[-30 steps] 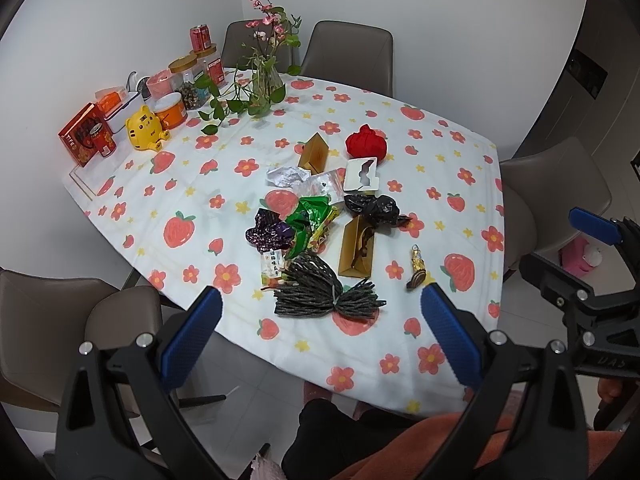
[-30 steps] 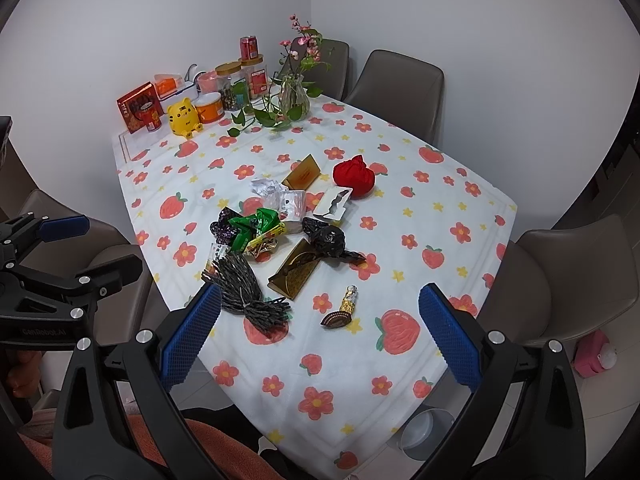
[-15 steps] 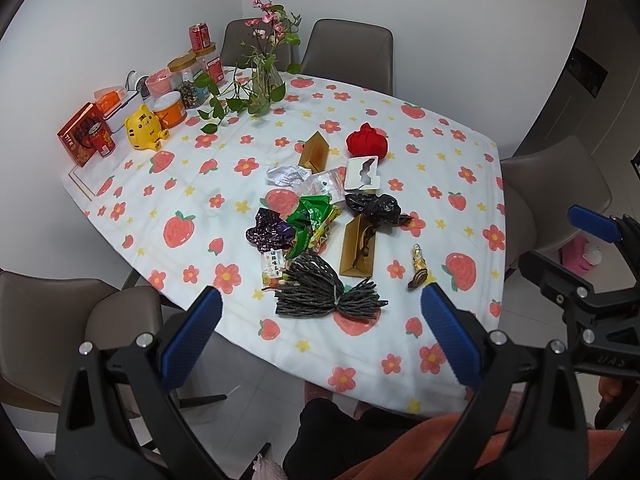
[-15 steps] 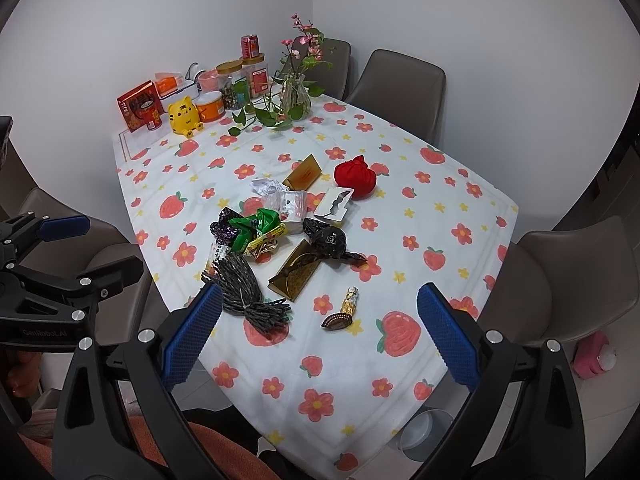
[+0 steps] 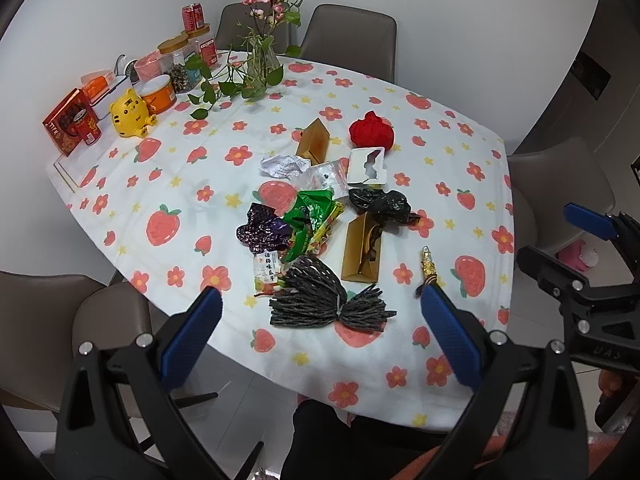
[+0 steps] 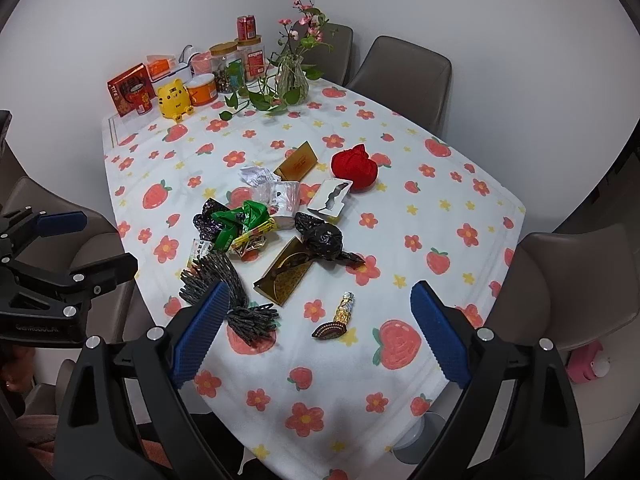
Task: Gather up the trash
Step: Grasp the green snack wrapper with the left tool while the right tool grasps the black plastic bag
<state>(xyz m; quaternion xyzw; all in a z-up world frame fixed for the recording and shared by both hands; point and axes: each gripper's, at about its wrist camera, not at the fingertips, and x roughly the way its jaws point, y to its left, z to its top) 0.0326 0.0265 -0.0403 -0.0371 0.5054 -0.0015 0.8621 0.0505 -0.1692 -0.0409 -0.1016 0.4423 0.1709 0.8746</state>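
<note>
A heap of trash lies mid-table on the strawberry-print cloth (image 5: 168,184): a dark string bundle (image 5: 324,300), green wrapper (image 5: 310,216), purple wrapper (image 5: 260,232), black crumpled bag (image 5: 380,204), open gold box (image 5: 362,248), crumpled paper (image 5: 282,165), white insert (image 5: 366,166), red pouch (image 5: 372,130) and a gold foil wrapper (image 6: 344,312). My left gripper (image 5: 320,296) hovers open above the table's near edge, over the bundle. My right gripper (image 6: 320,292) hangs above the foil wrapper; its jaws are closing slightly, still wide, with nothing between them.
At the far left corner stand a vase of flowers (image 5: 262,60), jars (image 5: 176,60), a yellow tiger figure (image 5: 130,114), a red box (image 5: 68,120) and a can (image 5: 193,16). Brown chairs (image 5: 352,36) ring the table. A person's lap (image 5: 360,440) is below the near edge.
Both grippers have sunk and come closer to the table over the last half second, so the trash looks larger. The right jaws have narrowed a little. Nothing on the table moved.
</note>
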